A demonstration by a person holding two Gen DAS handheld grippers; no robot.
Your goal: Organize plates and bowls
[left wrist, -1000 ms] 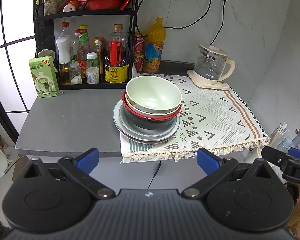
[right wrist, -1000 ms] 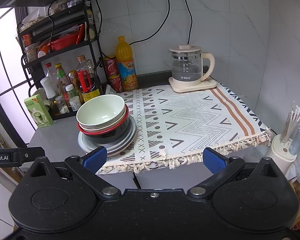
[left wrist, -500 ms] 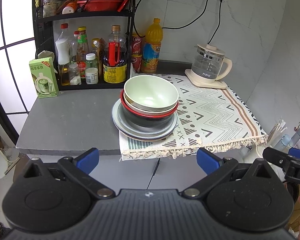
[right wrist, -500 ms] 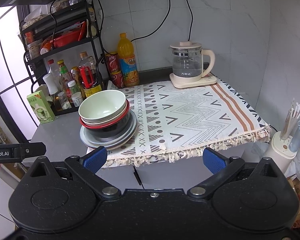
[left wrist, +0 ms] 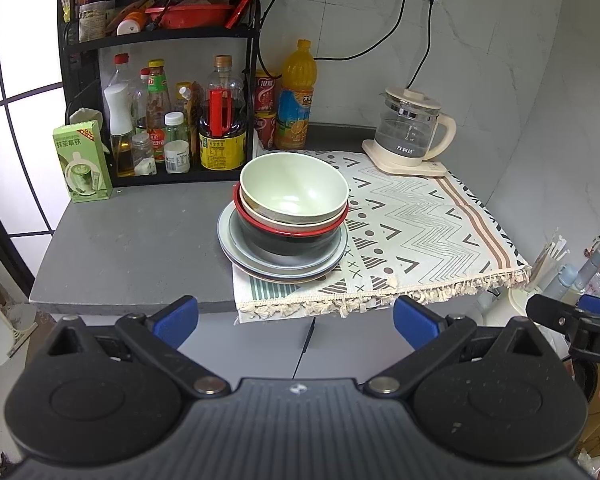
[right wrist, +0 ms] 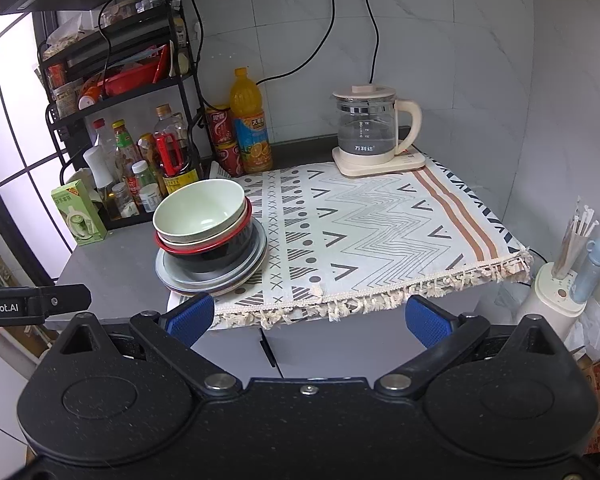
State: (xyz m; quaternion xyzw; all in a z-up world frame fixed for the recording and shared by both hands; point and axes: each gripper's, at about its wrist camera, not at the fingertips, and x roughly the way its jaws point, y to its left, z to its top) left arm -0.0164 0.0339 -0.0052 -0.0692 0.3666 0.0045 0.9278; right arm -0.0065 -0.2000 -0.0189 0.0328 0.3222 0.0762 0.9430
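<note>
A stack of dishes stands on the grey counter at the left edge of the patterned cloth. A pale green bowl [left wrist: 294,190] [right wrist: 200,210] is on top, nested in a beige bowl and a red-rimmed black bowl [left wrist: 290,236] [right wrist: 216,254]. Grey plates [left wrist: 278,266] [right wrist: 212,276] lie under them. My left gripper [left wrist: 296,318] is open and empty, held in front of the counter's edge, short of the stack. My right gripper [right wrist: 310,318] is open and empty, in front of the cloth's fringe, to the right of the stack.
A black rack [left wrist: 160,80] with bottles stands behind the stack. A green carton [left wrist: 82,162] is at the left. A juice bottle [left wrist: 296,96] and a glass kettle [left wrist: 410,134] stand at the back. The patterned cloth [right wrist: 380,236] covers the counter's right part.
Both grippers have drawn back a little from the counter, so the stack looks slightly smaller and farther. The dishes have not moved. Both grippers stay open.
</note>
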